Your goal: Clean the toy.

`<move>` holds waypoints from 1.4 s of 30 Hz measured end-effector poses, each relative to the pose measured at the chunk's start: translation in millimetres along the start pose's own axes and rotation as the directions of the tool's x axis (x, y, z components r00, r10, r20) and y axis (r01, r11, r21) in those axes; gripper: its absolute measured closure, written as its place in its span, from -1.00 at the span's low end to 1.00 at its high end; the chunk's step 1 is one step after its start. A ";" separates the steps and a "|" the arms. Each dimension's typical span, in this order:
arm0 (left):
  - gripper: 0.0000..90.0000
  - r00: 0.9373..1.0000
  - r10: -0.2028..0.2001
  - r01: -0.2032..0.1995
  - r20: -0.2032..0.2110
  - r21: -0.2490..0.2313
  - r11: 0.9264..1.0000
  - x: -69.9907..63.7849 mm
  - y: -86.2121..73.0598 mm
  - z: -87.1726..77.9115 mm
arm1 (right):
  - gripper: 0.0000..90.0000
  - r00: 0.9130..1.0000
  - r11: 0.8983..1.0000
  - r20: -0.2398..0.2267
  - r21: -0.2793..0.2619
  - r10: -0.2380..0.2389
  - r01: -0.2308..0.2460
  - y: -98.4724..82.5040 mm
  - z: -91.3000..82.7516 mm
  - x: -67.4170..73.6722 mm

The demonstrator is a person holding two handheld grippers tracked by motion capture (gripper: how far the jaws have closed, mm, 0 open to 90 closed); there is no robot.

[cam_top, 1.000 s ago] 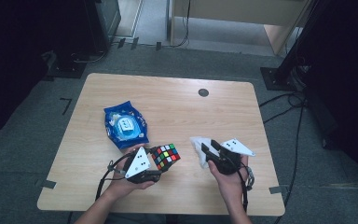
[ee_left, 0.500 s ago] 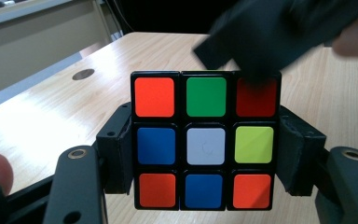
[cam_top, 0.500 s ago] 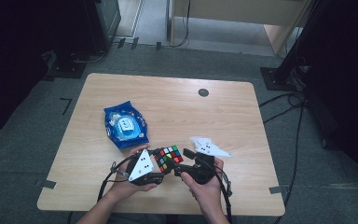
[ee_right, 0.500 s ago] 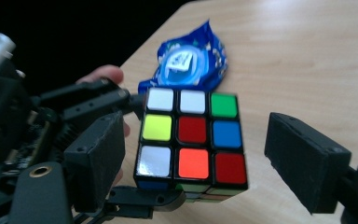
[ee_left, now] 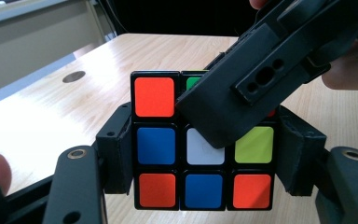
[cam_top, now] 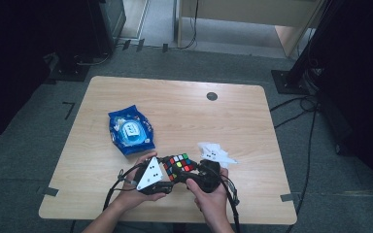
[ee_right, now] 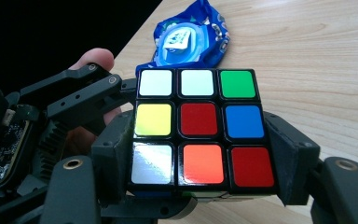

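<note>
Scrambled multicoloured plastic puzzle cube held just above near edge of light wooden table, between both hands. Left gripper pinching cube by two opposite side faces. Right gripper set around cube across another pair of faces; its jaws have just been closing, pads at cube sides, apparently clamped. Crinkled blue foil snack packet lies farther back on left; white crumpled paper just beside right hand. Step in hand, by judgement: two-handed grip set for layer twist. Next move calls for one gripper holding firm while other turns its layer squarely.
</note>
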State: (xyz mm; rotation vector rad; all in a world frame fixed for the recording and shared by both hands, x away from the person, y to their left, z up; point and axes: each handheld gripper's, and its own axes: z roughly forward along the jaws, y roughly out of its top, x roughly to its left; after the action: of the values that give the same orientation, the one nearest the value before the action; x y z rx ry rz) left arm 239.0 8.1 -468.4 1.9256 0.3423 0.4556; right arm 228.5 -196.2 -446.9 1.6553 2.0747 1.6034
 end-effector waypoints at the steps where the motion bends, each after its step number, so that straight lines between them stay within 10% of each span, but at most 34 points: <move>1: -0.25 1.000 -0.002 0.002 0.002 -0.003 1.000 0.2 -0.1 0.0 | -0.24 1.000 1.000 -0.002 0.002 0.001 -0.001 0.2 -0.2 -1.1; 13: -0.45 0.999 0.038 -0.040 0.025 0.063 0.997 10.2 -12.0 -0.6 | -0.24 1.000 0.996 -0.002 -0.082 0.020 -0.020 20.8 -30.8 -17.8; 42: -0.56 0.993 0.104 -0.104 -0.049 0.003 0.995 -3.9 0.7 -3.4 | -0.25 0.998 1.000 -0.065 0.020 0.006 -0.004 16.3 -18.0 -8.0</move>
State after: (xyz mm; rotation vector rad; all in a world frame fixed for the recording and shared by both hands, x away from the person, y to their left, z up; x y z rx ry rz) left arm 234.0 8.9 -467.2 1.9411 0.2744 0.5724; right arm 232.8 -215.8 -431.2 1.6369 2.1248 1.6659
